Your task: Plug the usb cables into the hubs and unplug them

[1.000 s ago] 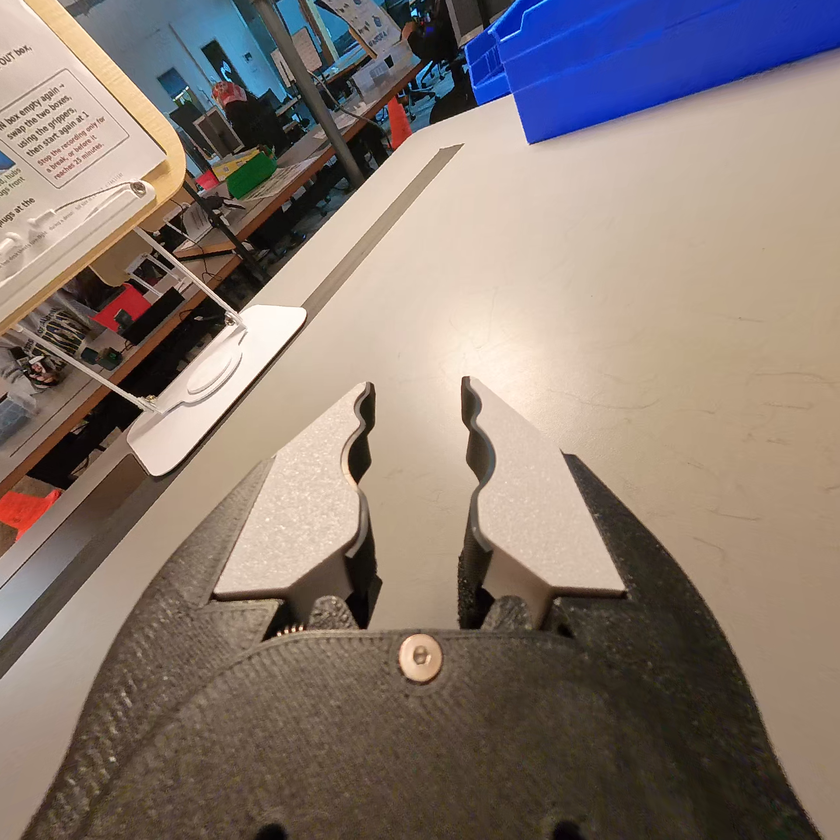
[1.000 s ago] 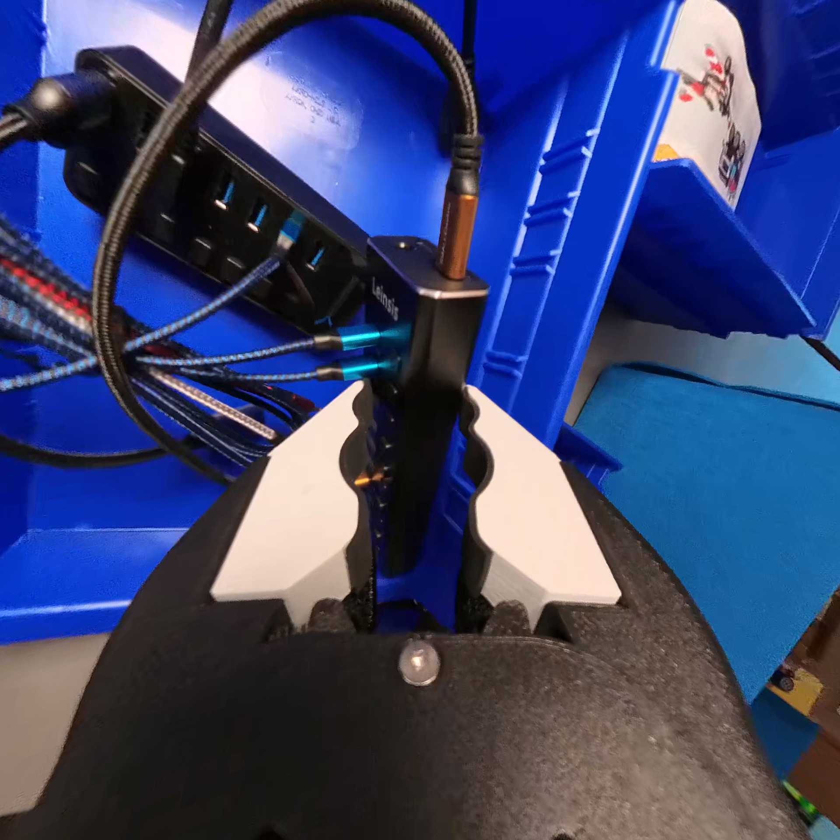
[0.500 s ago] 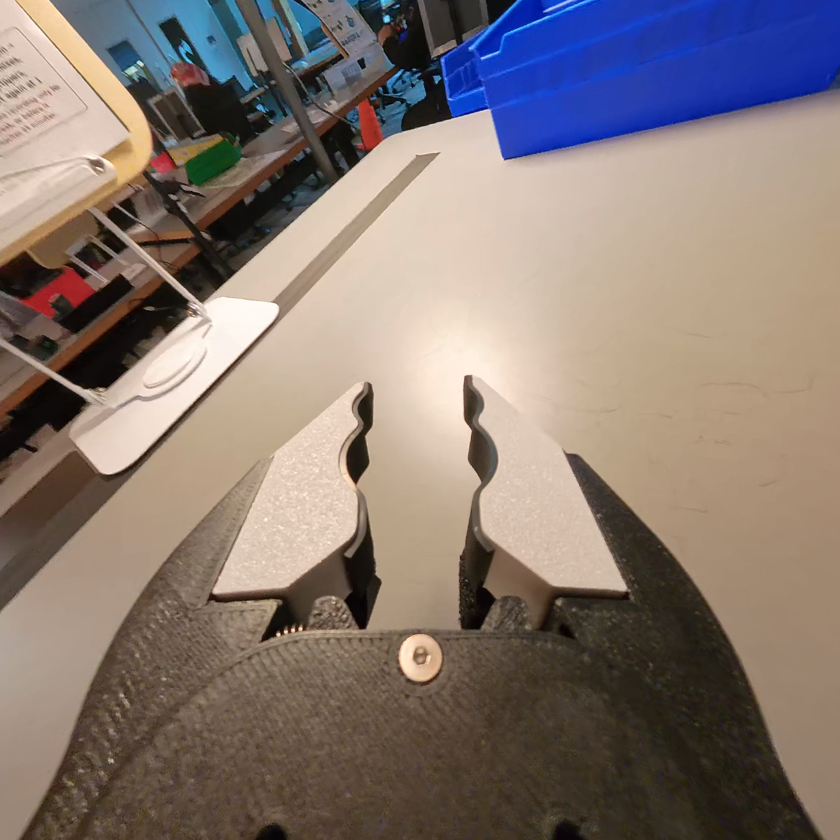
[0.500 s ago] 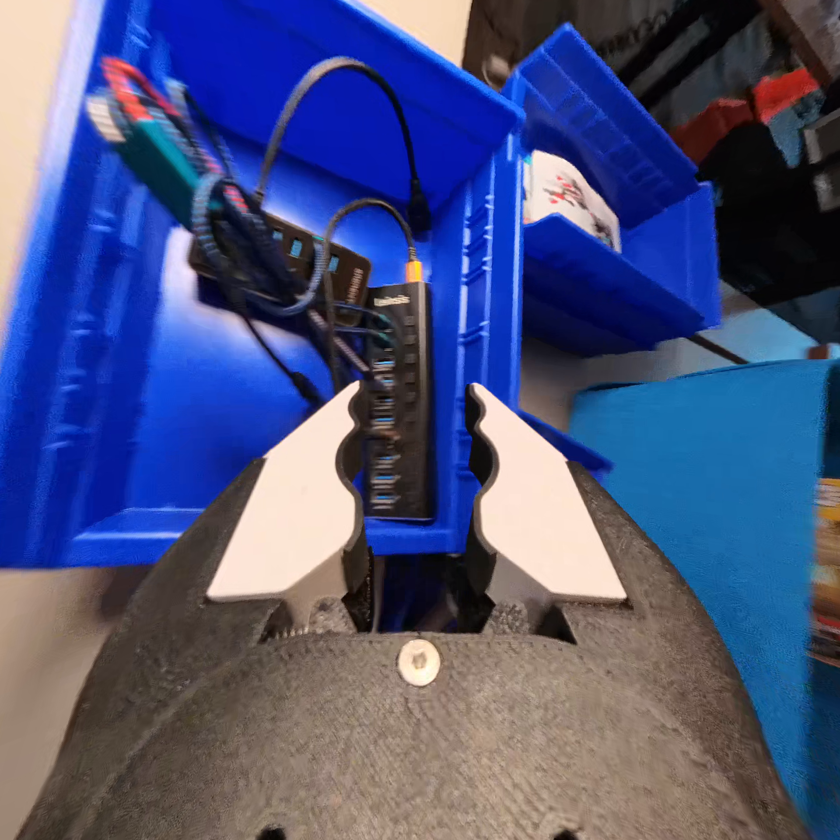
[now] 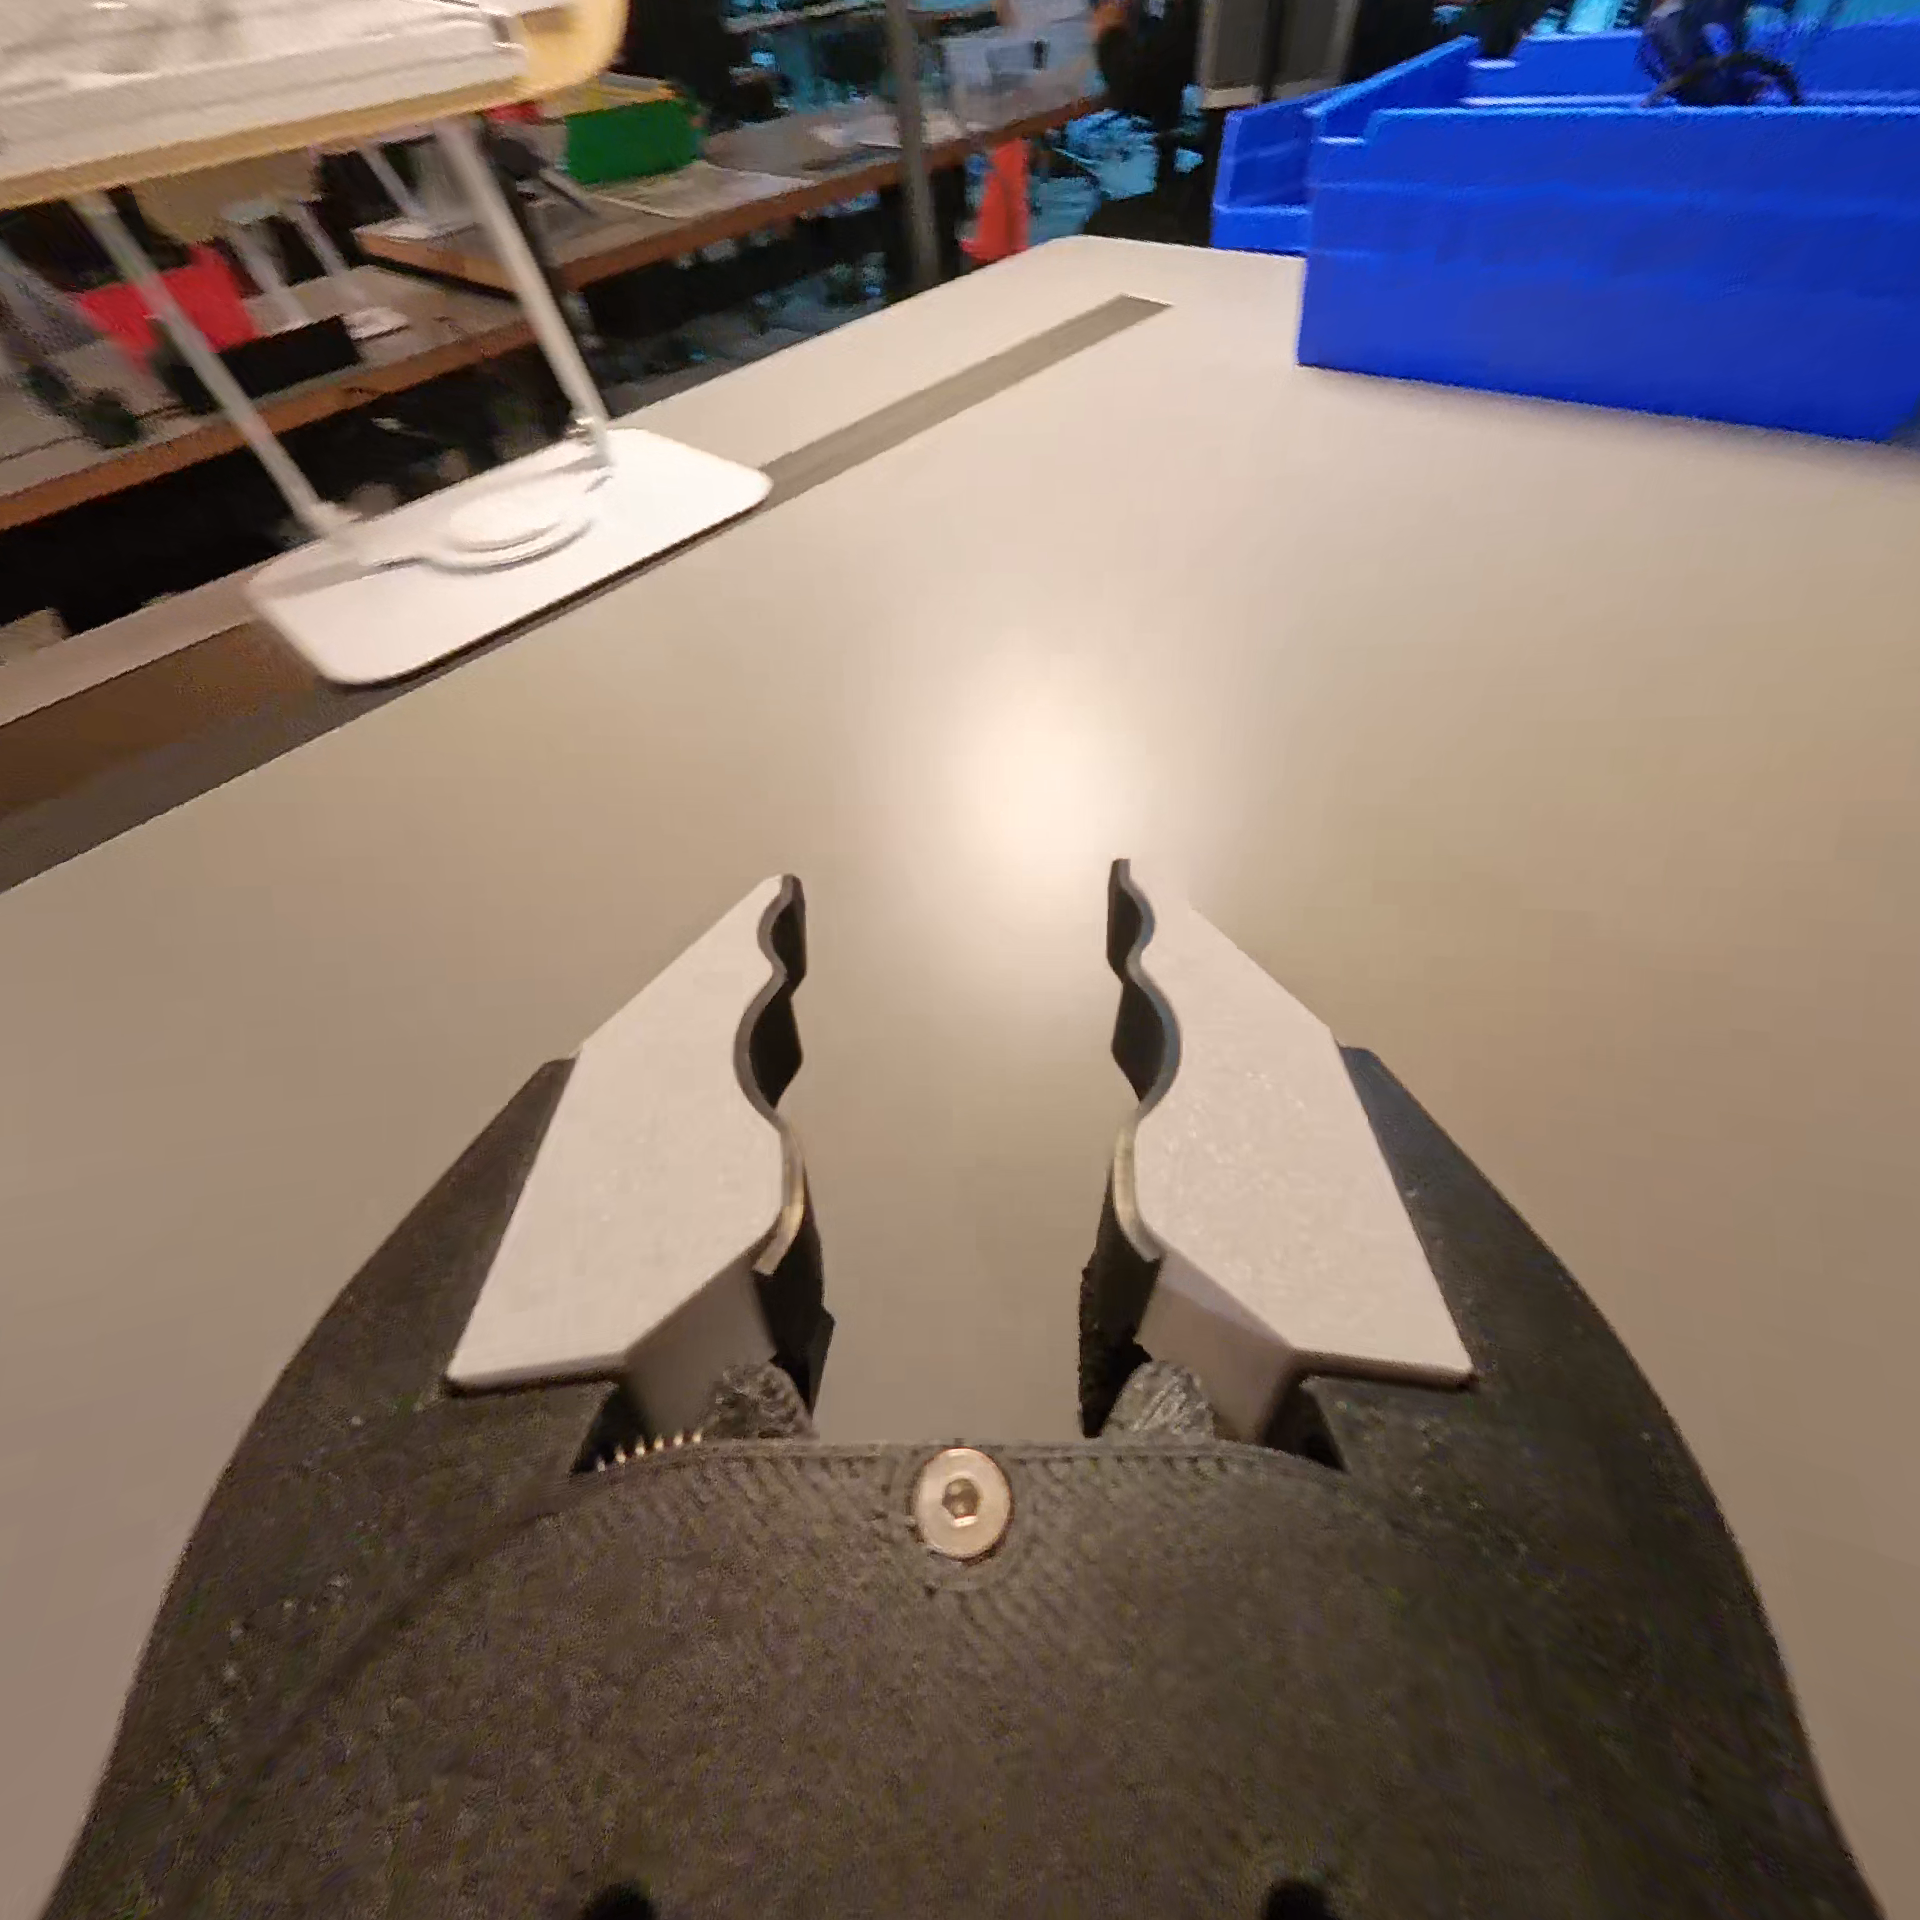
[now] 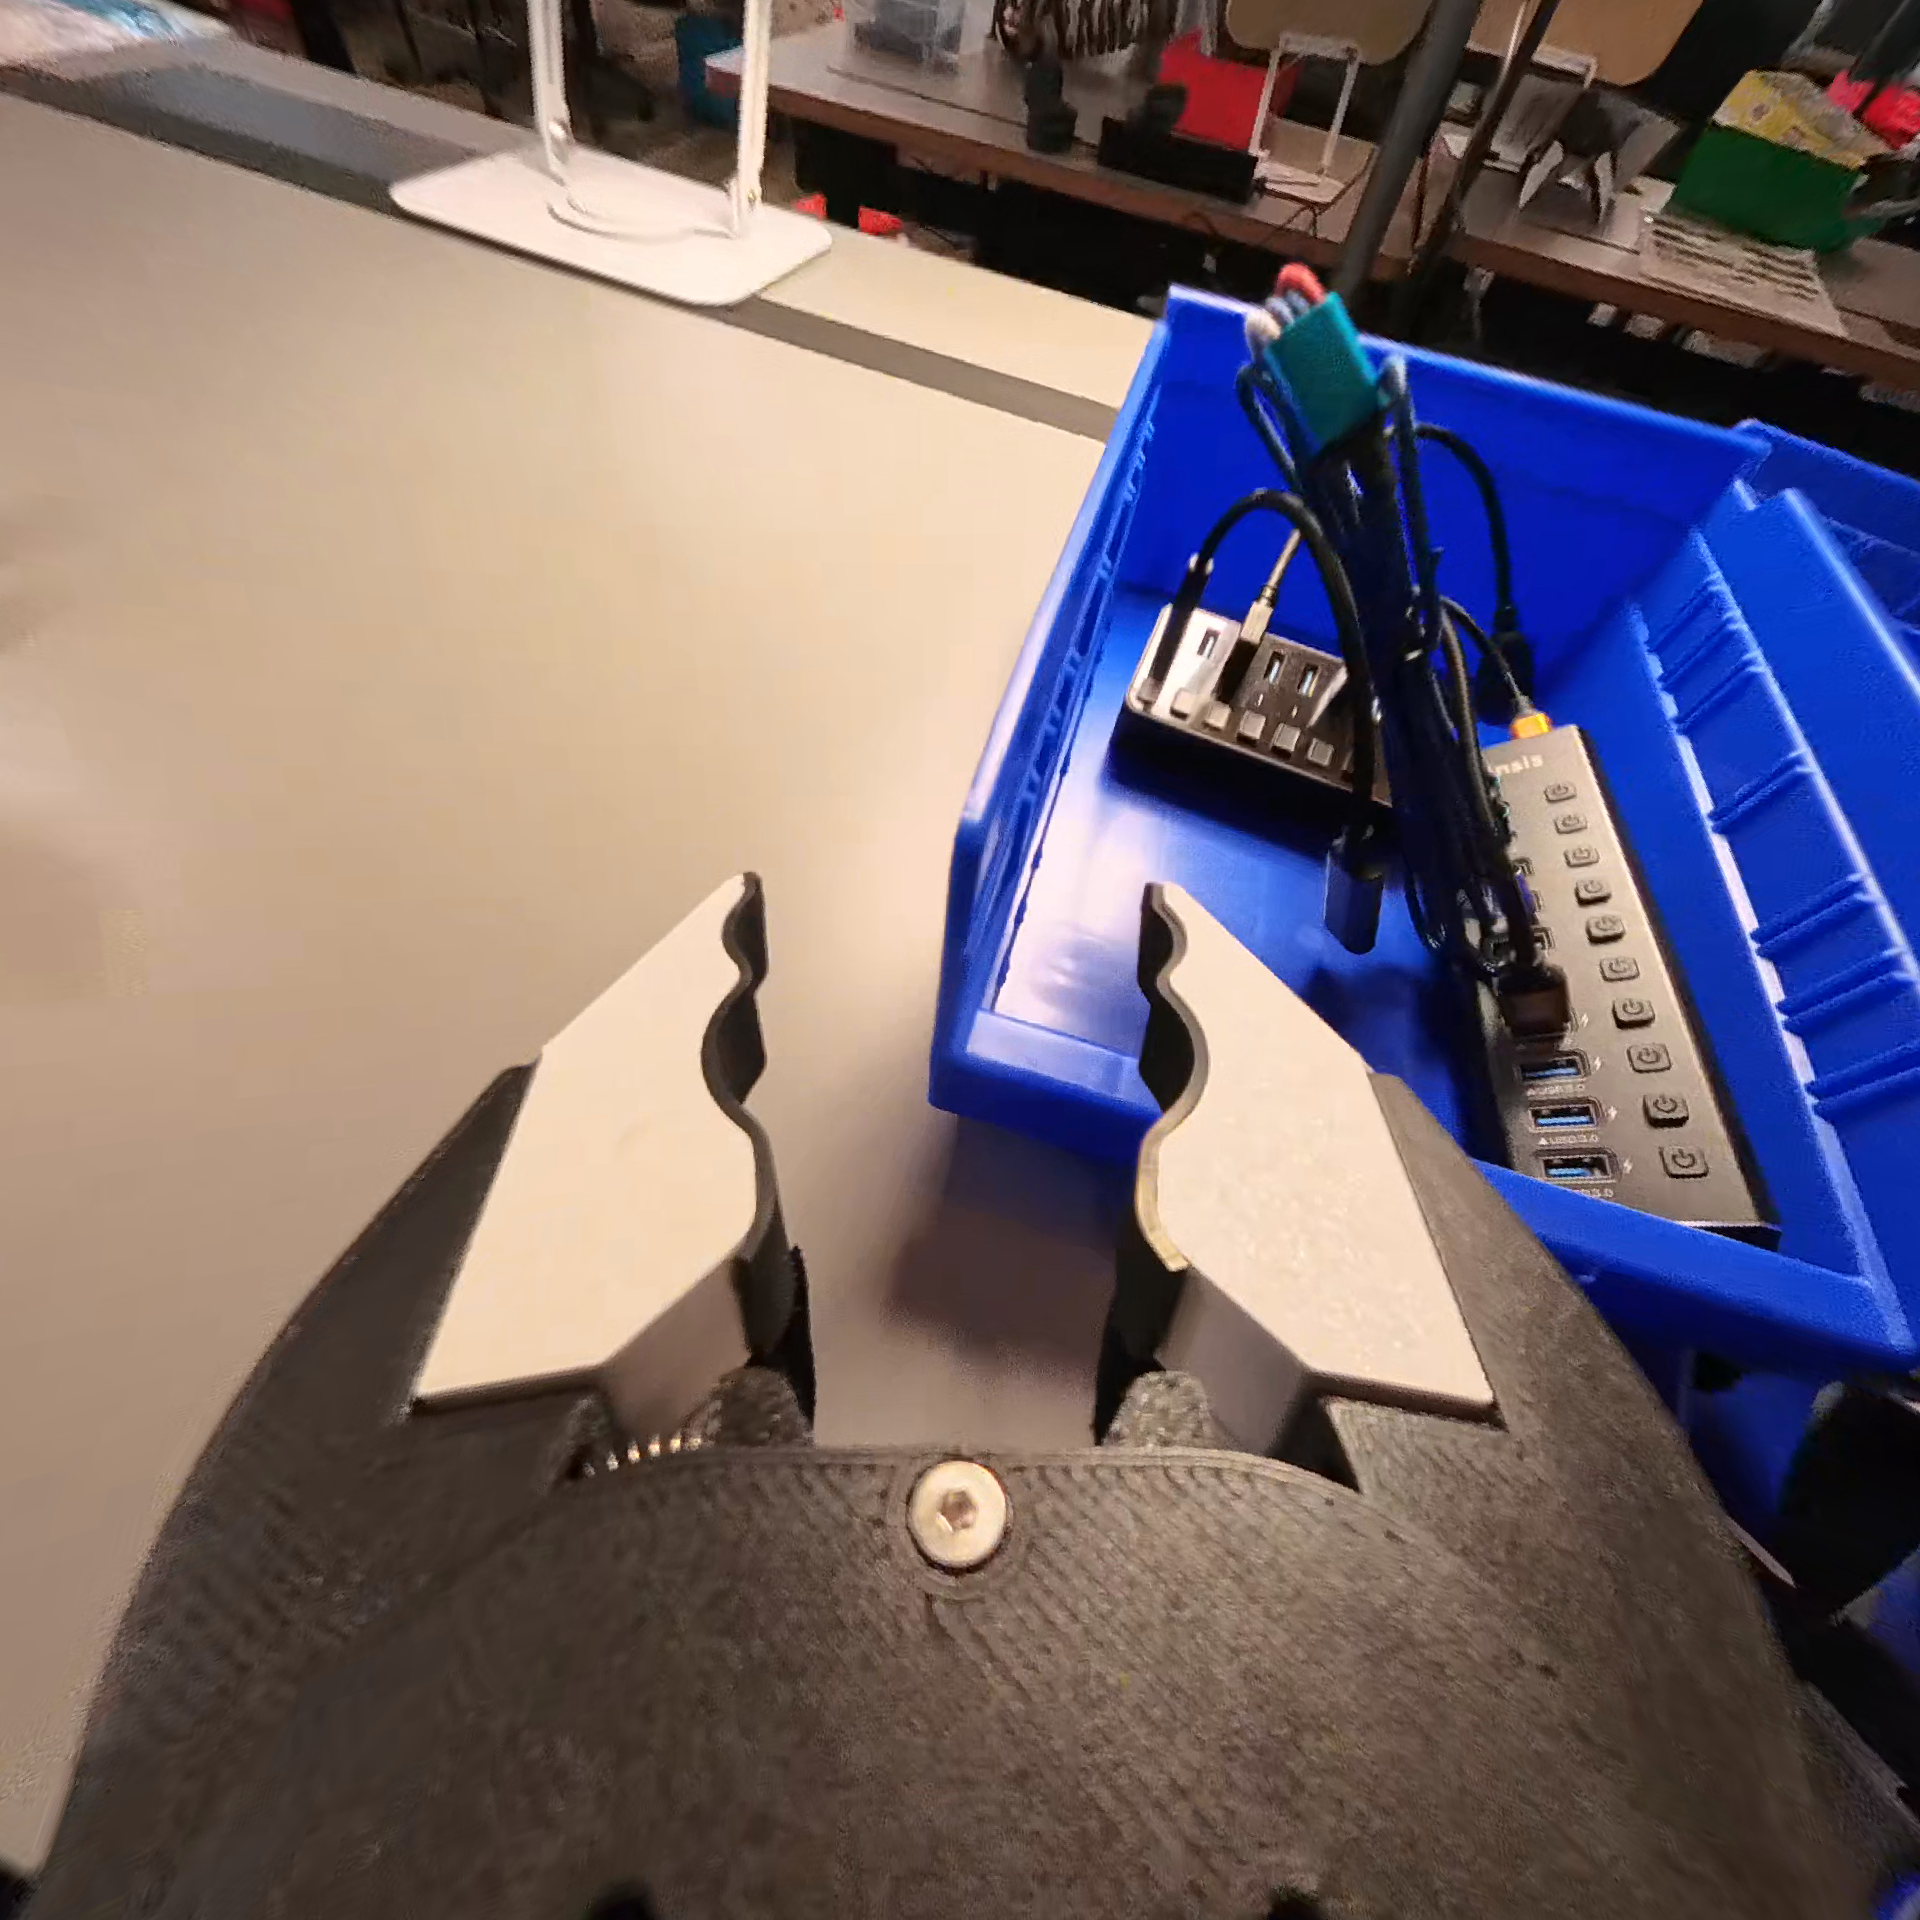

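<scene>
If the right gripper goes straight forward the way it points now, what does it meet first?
Probably the table. The right gripper is open, pointing down at bare tabletop just left of the blue bin; the bin's near corner might graze its right finger, depth is unclear.

Long black hub [image 6: 1621,997]: printed brand, port labels; wording withheld.

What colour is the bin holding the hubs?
Bright blue bin, clearest in the right wrist view.

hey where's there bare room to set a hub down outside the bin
The grey table is bare between the blue bin's left wall and the white stand base, under the open right gripper. Inside the bin it is crowded: two USB hubs and bundled cables.
</scene>
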Demonstrator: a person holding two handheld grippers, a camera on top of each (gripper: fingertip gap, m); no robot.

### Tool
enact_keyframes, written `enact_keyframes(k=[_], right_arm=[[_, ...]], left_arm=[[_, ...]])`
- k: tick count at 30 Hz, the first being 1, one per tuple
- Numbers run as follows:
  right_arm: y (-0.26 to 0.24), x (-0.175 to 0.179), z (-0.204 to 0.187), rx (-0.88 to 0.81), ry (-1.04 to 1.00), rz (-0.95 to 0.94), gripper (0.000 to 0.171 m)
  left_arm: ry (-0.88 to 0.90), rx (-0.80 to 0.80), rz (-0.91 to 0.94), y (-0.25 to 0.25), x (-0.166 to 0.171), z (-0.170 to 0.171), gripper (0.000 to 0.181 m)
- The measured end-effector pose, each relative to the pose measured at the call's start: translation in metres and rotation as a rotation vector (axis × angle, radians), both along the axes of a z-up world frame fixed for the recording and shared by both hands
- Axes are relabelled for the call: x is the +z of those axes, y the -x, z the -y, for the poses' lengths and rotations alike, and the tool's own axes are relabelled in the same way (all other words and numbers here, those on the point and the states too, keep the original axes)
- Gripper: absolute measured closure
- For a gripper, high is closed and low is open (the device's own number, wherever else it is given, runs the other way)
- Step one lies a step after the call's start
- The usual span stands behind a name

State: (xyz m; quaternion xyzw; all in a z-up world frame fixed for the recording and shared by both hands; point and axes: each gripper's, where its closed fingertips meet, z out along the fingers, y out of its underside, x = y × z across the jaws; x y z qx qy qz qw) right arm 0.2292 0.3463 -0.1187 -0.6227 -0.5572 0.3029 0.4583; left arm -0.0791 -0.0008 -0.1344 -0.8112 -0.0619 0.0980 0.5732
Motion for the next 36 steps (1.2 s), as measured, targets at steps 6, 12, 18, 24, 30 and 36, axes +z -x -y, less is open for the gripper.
enact_keyframes(k=[6, 12, 18, 24, 30, 36], right_arm=[[0.012, 0.003, -0.018, -0.050, -0.061, -0.035, 0.096], [0.024, 0.003, -0.017, -0.025, -0.071, -0.038, 0.092], [0.029, 0.008, -0.013, -0.016, -0.096, -0.049, 0.090], [0.034, -0.008, -0.017, -0.067, -0.114, 0.027, 0.091], [0.040, -0.013, -0.025, -0.143, -0.096, 0.049, 0.123], [0.043, -0.011, -0.033, -0.219, -0.122, 0.043, 0.168]], left_arm=[[0.108, 0.242, 0.017, 0.012, -0.017, 0.075, 0.096], [0.032, 0.517, -0.065, 0.025, 0.000, 0.151, 0.096], [-0.067, 0.807, -0.217, 0.045, 0.044, 0.250, 0.095], [0.077, 1.012, -0.224, 0.105, 0.043, 0.336, 0.092], [0.119, 0.932, -0.055, 0.163, 0.011, 0.348, 0.113], [0.042, 0.876, -0.086, 0.173, 0.011, 0.342, 0.174]])
